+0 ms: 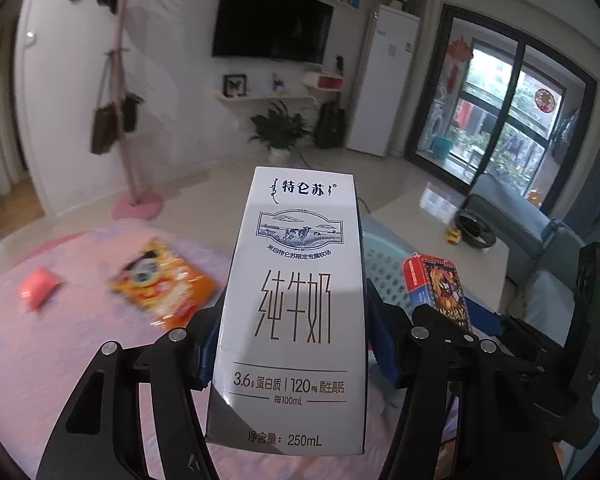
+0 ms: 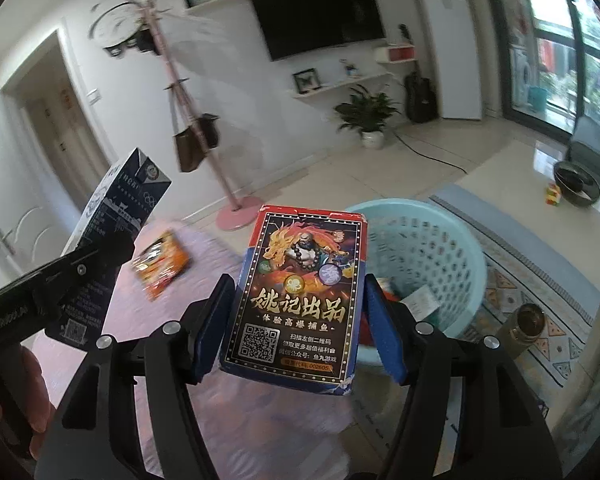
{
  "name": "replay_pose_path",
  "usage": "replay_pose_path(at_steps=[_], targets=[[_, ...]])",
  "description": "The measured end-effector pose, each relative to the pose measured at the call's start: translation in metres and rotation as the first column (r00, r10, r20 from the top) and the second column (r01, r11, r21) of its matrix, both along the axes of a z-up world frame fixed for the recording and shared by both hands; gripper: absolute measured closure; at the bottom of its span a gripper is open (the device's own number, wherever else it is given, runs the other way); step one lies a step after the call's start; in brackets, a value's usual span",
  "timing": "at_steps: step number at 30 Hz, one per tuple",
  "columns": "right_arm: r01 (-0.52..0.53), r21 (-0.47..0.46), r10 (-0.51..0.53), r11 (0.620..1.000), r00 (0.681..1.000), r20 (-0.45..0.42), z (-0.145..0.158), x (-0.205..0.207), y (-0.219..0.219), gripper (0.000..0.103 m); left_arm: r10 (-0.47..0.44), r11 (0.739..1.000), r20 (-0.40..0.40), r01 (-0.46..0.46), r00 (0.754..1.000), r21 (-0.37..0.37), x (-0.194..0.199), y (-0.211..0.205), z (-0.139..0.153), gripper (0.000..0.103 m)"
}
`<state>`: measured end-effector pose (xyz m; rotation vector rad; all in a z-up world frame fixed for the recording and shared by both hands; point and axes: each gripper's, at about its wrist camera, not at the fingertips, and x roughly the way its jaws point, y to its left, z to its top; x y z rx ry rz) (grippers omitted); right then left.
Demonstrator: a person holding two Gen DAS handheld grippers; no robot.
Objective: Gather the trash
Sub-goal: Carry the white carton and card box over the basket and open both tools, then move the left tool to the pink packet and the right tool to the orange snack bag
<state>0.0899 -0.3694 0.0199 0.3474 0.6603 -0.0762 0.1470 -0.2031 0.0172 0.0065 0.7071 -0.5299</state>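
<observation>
Left claw point(image 1: 290, 344) clamped a milk carton point(image 1: 290, 312) at mid-body; right claw point(image 2: 296, 320) gripped a card box point(image 2: 300, 292). Both seemed light, crushable cardboard, best held across flat sides. Ahead-right of the right claw sat the basket point(image 2: 452, 236).

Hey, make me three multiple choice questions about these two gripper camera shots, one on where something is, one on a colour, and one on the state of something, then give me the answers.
1. Where does the orange snack packet lie?
A. on the pink table cover
B. inside the basket
C. on the wall shelf

2. What colour is the laundry basket?
A. red
B. light blue
C. black

3. What is the state of the left gripper?
A. open and empty
B. shut on the milk carton
C. shut on a bottle

Answers:
1. A, the packet lies flat on the pink cover in both views.
2. B, its perforated wall is light blue.
3. B, the blue pads press both sides of the white carton; the right gripper likewise grips the card box.
</observation>
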Motion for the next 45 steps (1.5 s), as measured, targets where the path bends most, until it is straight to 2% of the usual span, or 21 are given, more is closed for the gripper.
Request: replay_pose_path(at_steps=[4,9,12,19,20,21,23,25,30,40,45], targets=[[0.088,0.029,-0.085,0.996,0.994,-0.075,-0.025,0.024,-0.033,0.042,-0.039,0.999,-0.047,0.038,0.998,-0.02,0.033,-0.025,-0.015,0.045],[0.195,0.098,-0.171,0.976,0.963,-0.209,-0.074,0.049,-0.07,0.042,-0.088,0.996,-0.11,0.086,0.99,-0.02,0.061,-0.057,-0.043,0.045],[0.232,0.102,-0.202,0.967,0.948,-0.248,-0.091,0.058,-0.081,0.042,-0.104,0.995,-0.139,0.102,0.985,-0.018,0.072,-0.069,-0.056,0.045],[0.256,0.087,-0.223,0.963,0.935,-0.277,-0.1,0.077,-0.092,0.04,-0.112,0.994,-0.148,0.108,0.983,-0.035,0.088,-0.085,-0.063,0.043],[0.261,0.091,-0.227,0.961,0.933,-0.278,-0.1,0.079,-0.093,0.039,-0.109,0.994,-0.148,0.104,0.983,-0.041,0.087,-0.084,-0.062,0.041],[0.263,0.099,-0.226,0.96,0.933,-0.281,-0.102,0.08,-0.094,0.037,-0.102,0.994,-0.149,0.097,0.984,-0.044,0.088,-0.084,-0.062,0.034],[0.264,0.11,-0.225,0.958,0.932,-0.284,-0.105,0.079,-0.093,0.034,-0.08,0.996,-0.128,0.073,0.989,-0.055,0.087,-0.08,-0.058,0.031],[0.264,0.1,-0.229,0.959,0.934,-0.276,-0.104,0.076,-0.092,0.033,-0.078,0.996,-0.118,0.072,0.99,-0.06,0.083,-0.075,-0.056,0.025],[0.252,0.125,-0.212,0.96,0.941,-0.264,-0.1,0.063,-0.089,0.033,-0.058,0.994,-0.114,0.046,0.992,-0.103,0.073,-0.052,-0.044,0.025],[0.179,0.117,-0.157,0.977,0.972,-0.176,-0.05,0.037,-0.054,0.033,-0.053,0.982,-0.1,0.033,0.994,-0.187,0.041,-0.008,-0.013,0.025],[0.129,0.101,-0.116,0.986,0.985,-0.129,-0.021,0.029,-0.025,0.033,-0.016,0.987,-0.011,0.014,1.0,-0.159,0.015,0.021,0.009,0.02]])
